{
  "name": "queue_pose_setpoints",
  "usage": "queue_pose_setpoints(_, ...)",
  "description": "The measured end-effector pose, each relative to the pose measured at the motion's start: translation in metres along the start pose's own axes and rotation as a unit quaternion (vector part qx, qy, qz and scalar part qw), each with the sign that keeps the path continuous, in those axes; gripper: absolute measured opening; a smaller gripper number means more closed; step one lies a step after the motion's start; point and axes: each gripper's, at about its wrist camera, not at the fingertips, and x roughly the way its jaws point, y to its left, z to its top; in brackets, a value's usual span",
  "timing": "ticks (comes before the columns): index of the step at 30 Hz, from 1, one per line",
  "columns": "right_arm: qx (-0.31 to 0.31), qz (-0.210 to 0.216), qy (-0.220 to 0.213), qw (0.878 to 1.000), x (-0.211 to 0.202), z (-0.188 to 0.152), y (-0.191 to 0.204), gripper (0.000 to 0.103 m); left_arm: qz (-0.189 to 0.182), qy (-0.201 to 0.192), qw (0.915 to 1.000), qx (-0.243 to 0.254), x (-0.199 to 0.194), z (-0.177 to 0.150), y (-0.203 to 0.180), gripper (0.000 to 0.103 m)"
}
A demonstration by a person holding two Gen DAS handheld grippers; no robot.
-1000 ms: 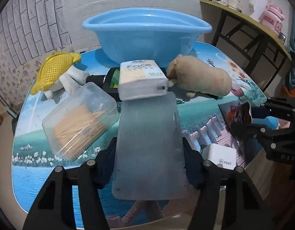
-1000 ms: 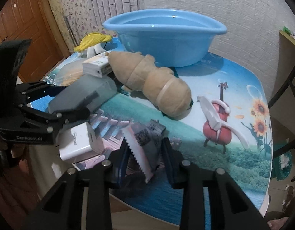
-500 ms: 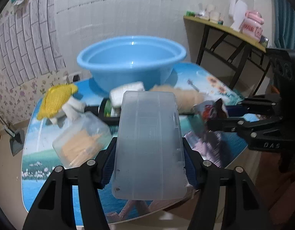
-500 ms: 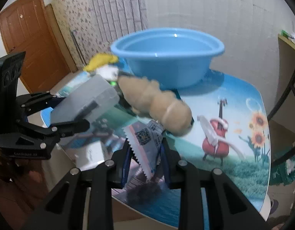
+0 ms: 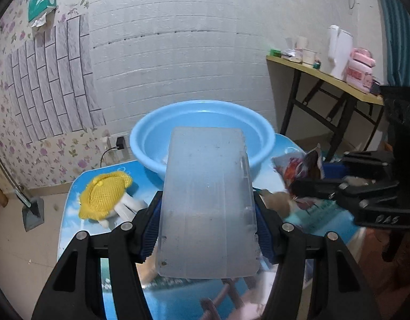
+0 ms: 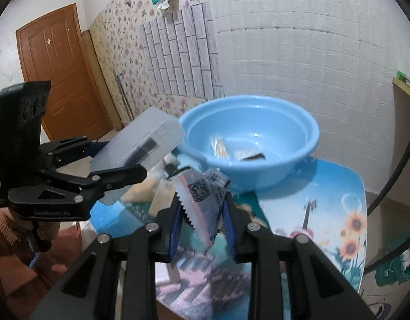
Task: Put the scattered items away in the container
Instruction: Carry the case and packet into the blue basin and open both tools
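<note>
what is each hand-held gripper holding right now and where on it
Left hand-held gripper clamps the translucent plastic box by its long sides, near end. Right hand-held gripper pinches the snack packet at its lower part.

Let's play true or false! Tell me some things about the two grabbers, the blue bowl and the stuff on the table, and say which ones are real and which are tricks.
1. The left gripper is shut on a frosted plastic box. True.
2. The right gripper is open and holds nothing. False: it is shut on a snack packet with a zigzag edge.
3. The blue basin stands on the table. True.
4. The blue basin has nothing inside. False: a few small items lie on its bottom.
5. The yellow mesh item is inside the basin. False: it lies on the table, left of the basin.
</note>
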Motion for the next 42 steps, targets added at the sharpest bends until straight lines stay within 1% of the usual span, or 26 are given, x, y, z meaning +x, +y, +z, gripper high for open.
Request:
queue_pose_setpoints(4,0.019,0.013,-0.020,1.000,0.001,0.017,-0.007,0.028,-0.004,0.004,1.0000,-0.009,0.013,0.011,0.003,0.061)
queue_pose_setpoints(6,0.020,0.010,-0.024,0.999,0.006,0.026,-0.011,0.028,-0.001,0.003,1.0000,-0.005,0.020,0.015,0.003,0.061)
queue_pose_setpoints(8,0.017,-0.001,-0.019,1.000,0.013,0.032,-0.014,0.028,0.003,0.007,0.9999,-0.008,0.030,0.019,0.004,0.061)
queue_pose_setpoints(11,0.027,-0.012,-0.010,1.000,0.024,0.038,-0.023,0.028,-0.005,0.009,0.9998,-0.016,0.040,0.024,0.007,0.061)
queue_pose_setpoints(15,0.040,-0.010,-0.013,0.999,0.035,0.044,-0.032,0.028,-0.005,0.010,0.9999,-0.008,0.053,0.031,0.007,0.061)
queue_pose_setpoints(24,0.059,-0.014,0.004,0.998,0.063,0.059,-0.046,0.028,-0.012,0.010,0.9998,-0.014,0.081,0.044,0.011,0.062)
queue_pose_setpoints(28,0.061,-0.015,0.011,0.998,0.072,0.057,-0.050,0.029,-0.019,0.016,0.9995,-0.020,0.089,0.043,0.014,0.062)
queue_pose_setpoints(33,0.073,-0.009,0.017,0.997,0.074,0.052,-0.053,0.030,-0.026,0.020,0.9990,-0.029,0.094,0.041,0.017,0.062)
queue_pose_setpoints(42,0.073,-0.015,0.022,0.997,0.069,0.048,-0.047,0.030,-0.021,0.009,0.9992,-0.034,0.079,0.037,0.021,0.063)
